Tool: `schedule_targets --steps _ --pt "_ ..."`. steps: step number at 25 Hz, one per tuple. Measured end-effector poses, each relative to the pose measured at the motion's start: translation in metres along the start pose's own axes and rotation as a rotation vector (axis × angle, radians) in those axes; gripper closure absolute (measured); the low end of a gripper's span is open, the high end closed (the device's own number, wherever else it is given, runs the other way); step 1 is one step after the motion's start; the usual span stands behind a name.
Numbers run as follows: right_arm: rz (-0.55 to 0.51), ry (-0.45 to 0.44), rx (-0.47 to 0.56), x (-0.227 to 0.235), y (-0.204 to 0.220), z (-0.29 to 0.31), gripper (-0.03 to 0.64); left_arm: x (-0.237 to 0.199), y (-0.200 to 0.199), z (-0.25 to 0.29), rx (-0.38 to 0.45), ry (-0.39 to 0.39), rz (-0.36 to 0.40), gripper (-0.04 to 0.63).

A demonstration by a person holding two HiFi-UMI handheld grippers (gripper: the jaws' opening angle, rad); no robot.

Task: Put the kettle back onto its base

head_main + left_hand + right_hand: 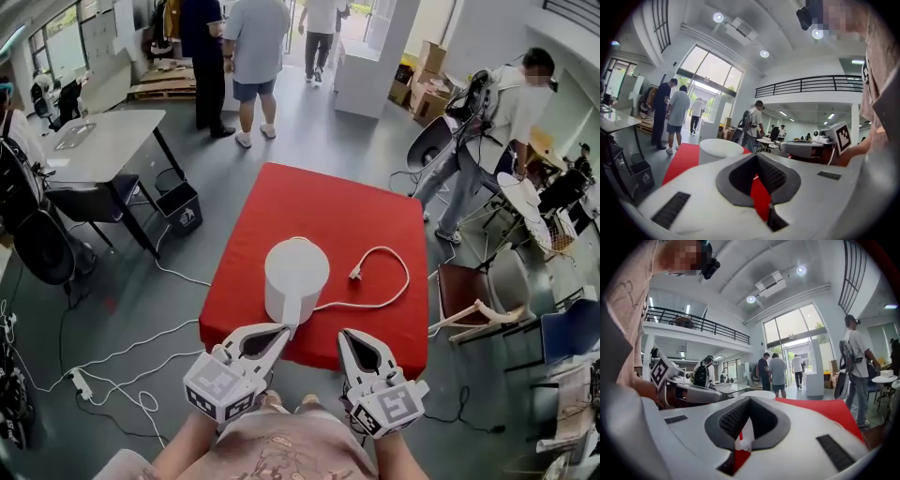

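A white cylindrical kettle (296, 277) stands upright near the front edge of the red table (328, 206). A white cord (398, 281) runs out from its foot, loops to the right and ends in a loose plug (356, 274); no separate base can be made out. My left gripper (284, 328) is shut and empty, its tips just in front of the kettle's foot. My right gripper (345, 335) is also shut, at the table's front edge right of the kettle. The kettle's top shows past the jaws in the left gripper view (721, 149) and the right gripper view (757, 394).
A grey table (94, 141) and a black bin (180, 208) stand to the left. White cables (112, 366) trail over the floor at left. A chair (469, 291) and a walking person (487, 122) are to the right, and more people (253, 56) stand behind the table.
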State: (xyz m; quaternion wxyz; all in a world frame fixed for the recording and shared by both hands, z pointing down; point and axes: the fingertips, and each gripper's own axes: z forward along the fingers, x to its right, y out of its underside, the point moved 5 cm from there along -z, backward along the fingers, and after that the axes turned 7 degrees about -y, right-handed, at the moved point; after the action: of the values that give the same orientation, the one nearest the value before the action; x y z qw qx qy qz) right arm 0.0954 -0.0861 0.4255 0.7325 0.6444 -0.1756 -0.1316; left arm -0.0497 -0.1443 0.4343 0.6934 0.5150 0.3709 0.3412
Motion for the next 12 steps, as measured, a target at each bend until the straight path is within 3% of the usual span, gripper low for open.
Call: schedule_targets --steps 12 --pt "0.022 0.026 0.035 -0.016 0.005 -0.059 0.615 0.032 -0.006 -0.019 0.029 -0.108 0.034 0.609"
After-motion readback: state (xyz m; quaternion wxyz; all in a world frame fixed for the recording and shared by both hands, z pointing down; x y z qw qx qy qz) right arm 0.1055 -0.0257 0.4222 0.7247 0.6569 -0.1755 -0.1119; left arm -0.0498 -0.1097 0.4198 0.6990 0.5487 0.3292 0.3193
